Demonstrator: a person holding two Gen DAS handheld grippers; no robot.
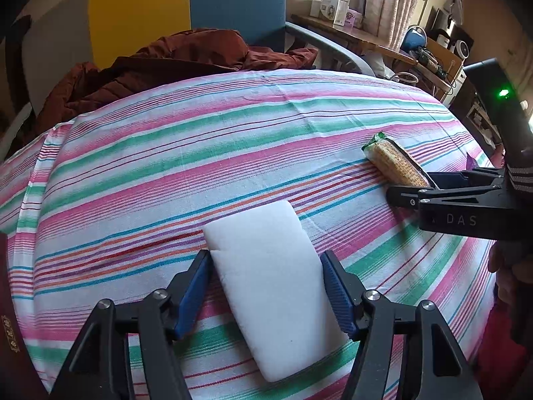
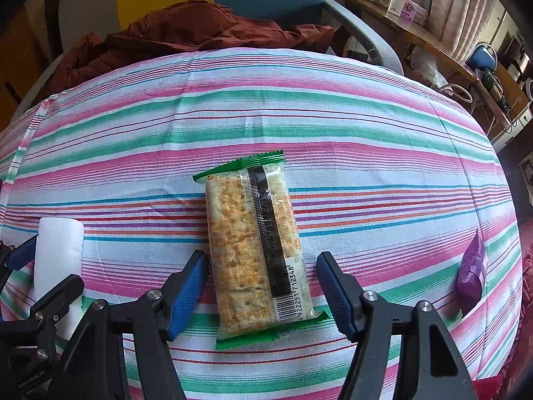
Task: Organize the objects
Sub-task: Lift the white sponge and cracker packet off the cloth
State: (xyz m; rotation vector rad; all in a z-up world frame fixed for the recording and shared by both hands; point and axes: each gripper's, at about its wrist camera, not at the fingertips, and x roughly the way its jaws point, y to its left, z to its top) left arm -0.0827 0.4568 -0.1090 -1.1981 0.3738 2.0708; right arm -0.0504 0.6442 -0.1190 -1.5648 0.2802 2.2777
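The white foam block (image 1: 269, 283) is seen lying flat on the striped cloth (image 1: 166, 153), straddled by the left gripper (image 1: 266, 260). The jaws are set about half open; the blue pads (image 1: 196, 286) are placed right at the block's long sides, the left one seemingly touching, but a firm clamp cannot be told. The cracker packet (image 2: 258, 250) is laid lengthwise on the cloth between the right gripper (image 2: 261, 263) fingers. A gap is visible on both sides, wider on the right, so nothing is gripped. The block and packet are kept well apart, block to the left. A purple wrapper (image 2: 471, 276) is seen near the cloth's right edge. A rust-brown garment (image 2: 186, 33) is heaped behind the table.
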